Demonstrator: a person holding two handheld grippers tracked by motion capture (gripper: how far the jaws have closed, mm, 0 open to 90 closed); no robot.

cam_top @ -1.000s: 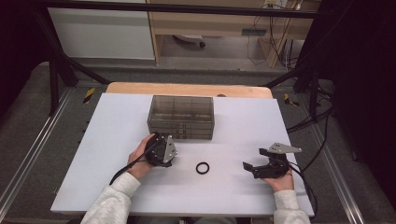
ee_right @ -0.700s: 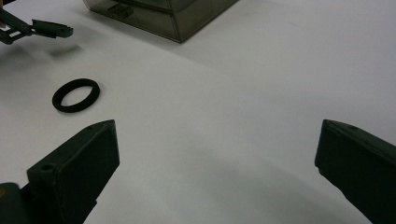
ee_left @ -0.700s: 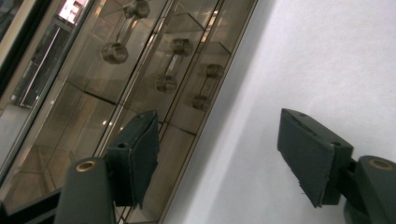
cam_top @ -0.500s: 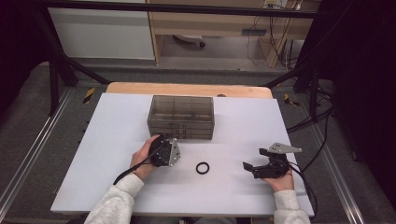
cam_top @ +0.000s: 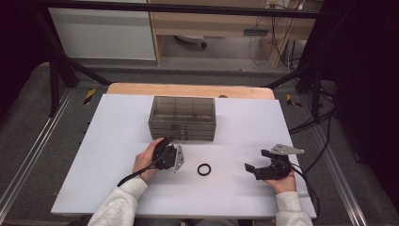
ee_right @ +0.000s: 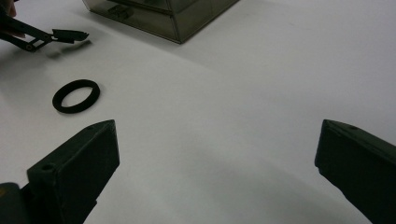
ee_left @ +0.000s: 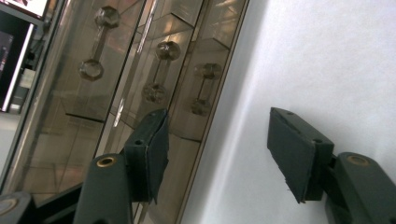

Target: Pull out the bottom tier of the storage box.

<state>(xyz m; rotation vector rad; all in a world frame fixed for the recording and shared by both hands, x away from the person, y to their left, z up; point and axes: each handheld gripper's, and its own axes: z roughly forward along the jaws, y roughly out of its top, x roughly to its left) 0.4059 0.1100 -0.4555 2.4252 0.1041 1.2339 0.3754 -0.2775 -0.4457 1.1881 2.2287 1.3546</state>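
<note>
The left gripper point(ee_left: 215, 154), its jaws just closing on nothing, was lined up at the drawer box point(cam_top: 182, 117) and next needed a handle point(ee_left: 202, 88) to pinch.

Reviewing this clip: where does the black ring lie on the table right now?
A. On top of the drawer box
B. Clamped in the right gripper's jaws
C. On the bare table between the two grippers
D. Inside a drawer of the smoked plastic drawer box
C: the black ring lies flat on the table, between the left gripper and right gripper, touched by neither.
</note>
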